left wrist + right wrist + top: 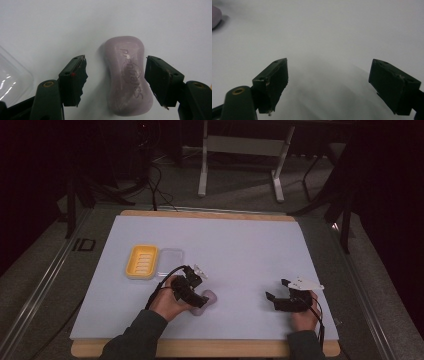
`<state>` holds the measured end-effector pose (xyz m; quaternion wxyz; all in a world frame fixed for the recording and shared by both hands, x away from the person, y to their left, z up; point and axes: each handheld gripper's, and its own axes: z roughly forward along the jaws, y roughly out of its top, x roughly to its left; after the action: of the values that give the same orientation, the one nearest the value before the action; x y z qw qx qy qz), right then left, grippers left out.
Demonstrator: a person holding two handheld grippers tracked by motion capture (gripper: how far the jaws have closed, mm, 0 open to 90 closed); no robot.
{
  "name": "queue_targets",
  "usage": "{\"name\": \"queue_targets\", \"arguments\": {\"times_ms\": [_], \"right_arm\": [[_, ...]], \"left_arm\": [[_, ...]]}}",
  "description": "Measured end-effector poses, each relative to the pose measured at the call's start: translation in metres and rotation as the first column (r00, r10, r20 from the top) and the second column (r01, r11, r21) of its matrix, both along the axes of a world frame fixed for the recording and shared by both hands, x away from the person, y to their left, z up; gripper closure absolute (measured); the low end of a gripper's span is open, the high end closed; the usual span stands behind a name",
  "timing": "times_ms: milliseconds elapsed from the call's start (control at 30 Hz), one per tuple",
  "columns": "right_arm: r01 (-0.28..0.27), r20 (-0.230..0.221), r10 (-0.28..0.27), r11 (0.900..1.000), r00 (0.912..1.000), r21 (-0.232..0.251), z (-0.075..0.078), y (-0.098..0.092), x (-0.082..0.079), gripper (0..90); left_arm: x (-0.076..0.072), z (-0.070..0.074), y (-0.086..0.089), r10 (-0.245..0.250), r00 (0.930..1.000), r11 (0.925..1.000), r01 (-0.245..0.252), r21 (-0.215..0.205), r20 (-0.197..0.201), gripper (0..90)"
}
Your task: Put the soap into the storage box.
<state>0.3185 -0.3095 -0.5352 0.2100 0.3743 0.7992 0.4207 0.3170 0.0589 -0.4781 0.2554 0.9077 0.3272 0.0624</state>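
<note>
A pale purple bar of soap (127, 77) with embossed lettering lies flat on the white table (240, 250). My left gripper (116, 60) points down over it with the jaws wide on either side of the bar, a gap showing at the left pad (75, 77). From above, the left gripper (192, 292) covers part of the soap (209, 299). My right gripper (280, 299) rests near the front right of the table; its jaws (329, 72) stand open with nothing between them. An end of the soap (215, 16) shows at the far left of the right gripper view.
A yellow ribbed soap dish (142, 261) sits on the left of the table with a clear plastic lid (170, 258) beside it. The lid's corner (10, 80) lies just left of my left gripper. A wooden edge (200, 347) borders the table's front.
</note>
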Motion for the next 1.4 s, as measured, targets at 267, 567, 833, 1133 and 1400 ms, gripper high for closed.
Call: {"name": "queue_targets", "arguments": {"times_ms": [267, 567, 833, 1133, 1400], "right_arm": [[-0.001, -0.001, 0.001, 1.000, 1.0000, 0.000, 0.000, 0.000, 0.000, 15.5], [-0.004, -0.001, 0.004, 1.000, 1.0000, 0.001, 0.000, 0.000, 0.000, 15.5], [-0.002, -0.001, 0.002, 1.000, 1.0000, 0.002, 0.000, 0.000, 0.000, 15.5], [-0.002, -0.001, 0.002, 1.000, 1.0000, 0.001, 0.000, 0.000, 0.000, 15.5], [-0.002, -0.003, 0.002, 1.000, 1.0000, 0.002, 0.000, 0.000, 0.000, 15.5]], "left_arm": [[0.000, -0.006, -0.007, 0.007, 0.9998, 0.9998, -0.007, 0.021, -0.017, 33.5], [0.001, -0.015, -0.013, 0.012, 0.9981, 0.9986, -0.009, 0.052, -0.060, 33.5], [0.000, -0.023, -0.020, 0.010, 0.9971, 0.9959, -0.003, 0.091, -0.075, 33.4], [0.004, -0.027, -0.027, 0.016, 0.9953, 0.9906, -0.002, 0.137, -0.096, 36.7], [0.005, -0.026, -0.032, -0.003, 0.9945, 0.9858, 0.020, 0.167, -0.104, 42.4]]}}
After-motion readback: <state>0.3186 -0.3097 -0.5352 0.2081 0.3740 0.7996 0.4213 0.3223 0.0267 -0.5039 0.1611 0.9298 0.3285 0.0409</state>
